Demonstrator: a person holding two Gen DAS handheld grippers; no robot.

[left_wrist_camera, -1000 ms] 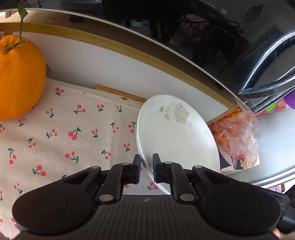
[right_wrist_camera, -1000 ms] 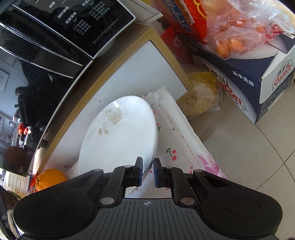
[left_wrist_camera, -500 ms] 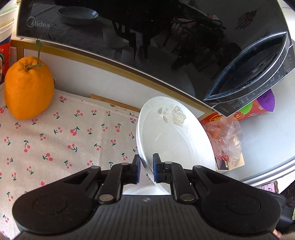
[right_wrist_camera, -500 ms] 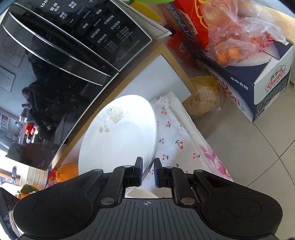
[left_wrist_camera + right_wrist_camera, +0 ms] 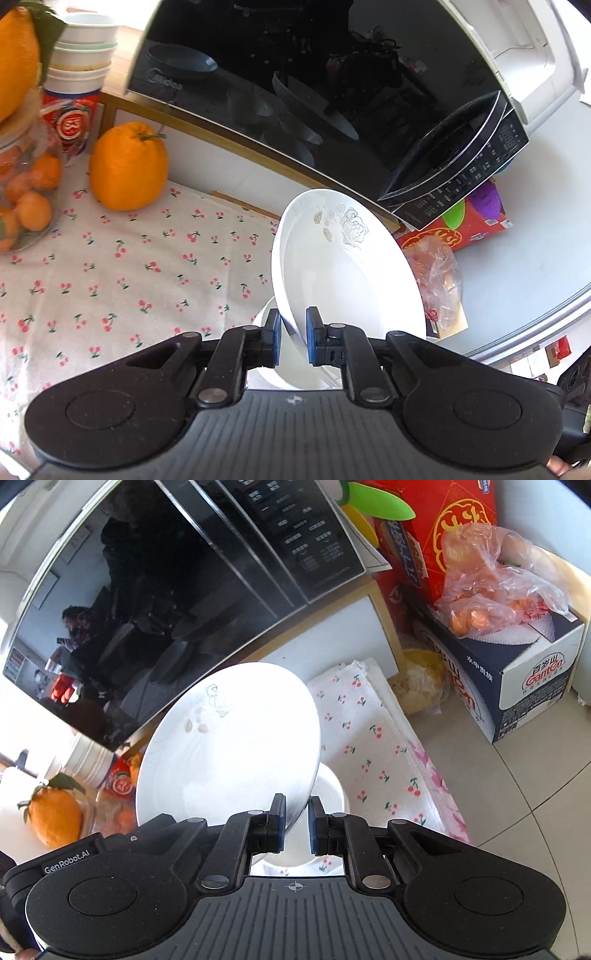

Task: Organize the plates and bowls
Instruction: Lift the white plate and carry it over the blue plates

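White plate (image 5: 347, 273), frame centre: rigid, glazed, likely slippery and breakable, being pinched at opposite rim edges by left gripper (image 5: 293, 338) and right gripper (image 5: 297, 823), jaws narrow.

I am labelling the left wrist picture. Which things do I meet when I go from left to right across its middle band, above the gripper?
Glass jar of small oranges → large orange → cherry-print cloth → white plate → clear plastic bag → red box.
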